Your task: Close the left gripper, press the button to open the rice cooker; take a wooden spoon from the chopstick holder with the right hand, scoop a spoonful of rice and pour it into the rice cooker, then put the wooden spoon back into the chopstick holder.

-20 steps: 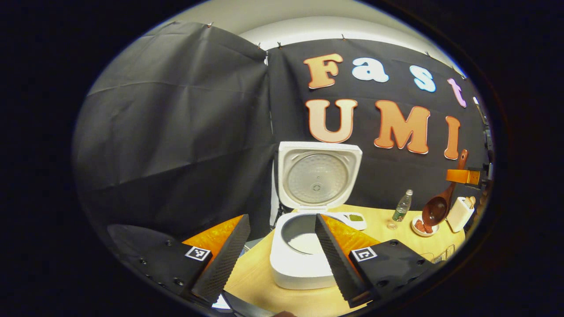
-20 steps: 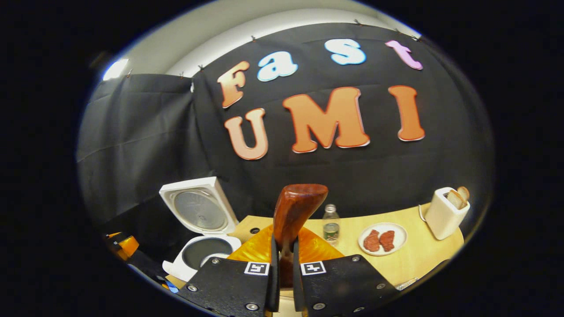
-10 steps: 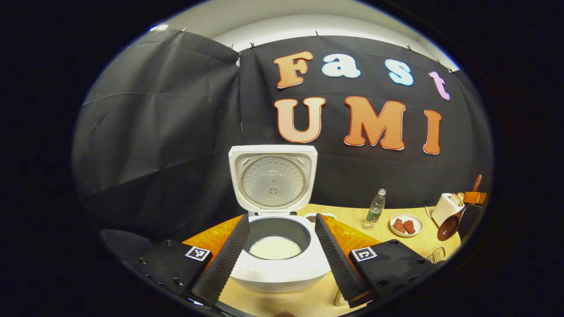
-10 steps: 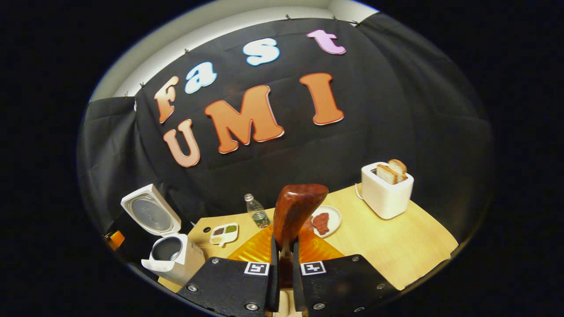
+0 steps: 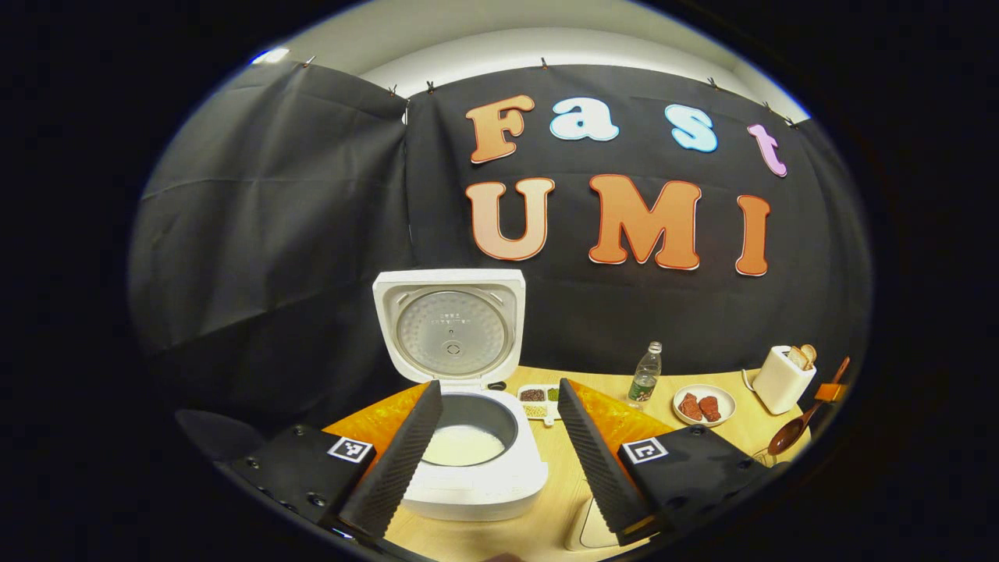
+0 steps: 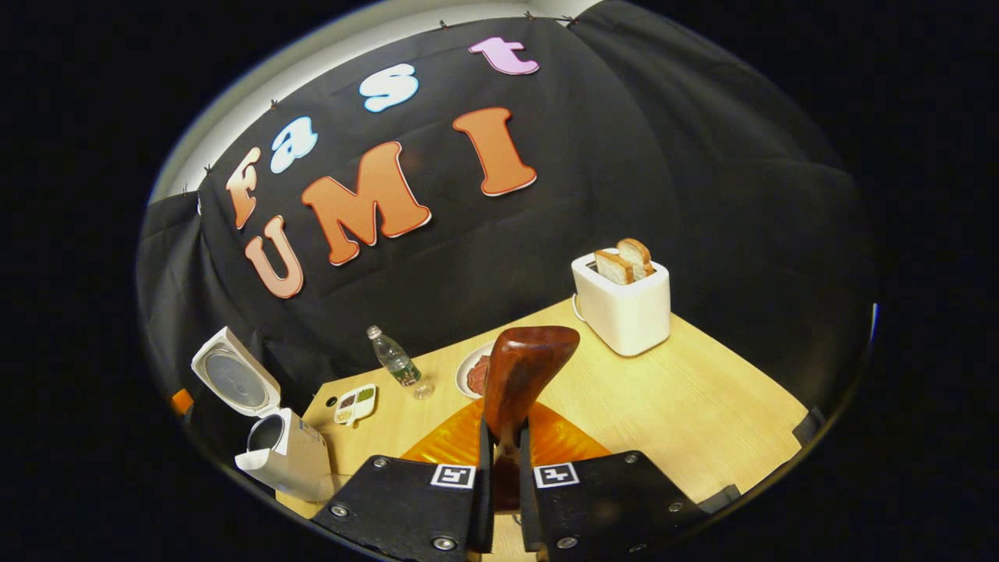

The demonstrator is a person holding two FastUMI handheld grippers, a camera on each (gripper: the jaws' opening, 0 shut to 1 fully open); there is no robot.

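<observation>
In the left gripper view we see our left gripper [image 5: 492, 453] with its fingers spread wide apart and gripping nothing. Between them, farther off, stands the rice cooker [image 5: 476, 460] on the wooden counter [image 5: 546, 499], its lid [image 5: 450, 328] raised upright and white rice [image 5: 462, 446] lying in the pot. Just behind the cooker sits a small divided dish [image 5: 540, 396]. To its right we find a water bottle [image 5: 645, 375], a plate [image 5: 704, 406] with two reddish pieces on it, and a white toaster [image 5: 780, 380] with bread in its slots.

In the right gripper view our right gripper [image 6: 499, 468] has its fingers clamped together on the handle of the wooden spoon [image 6: 521, 375], whose bowl stands up ahead of the fingers, above the counter. The same spoon shows at the far right edge of the left gripper view, near the toaster. We cannot tell whether the spoon bowl carries any rice.
</observation>
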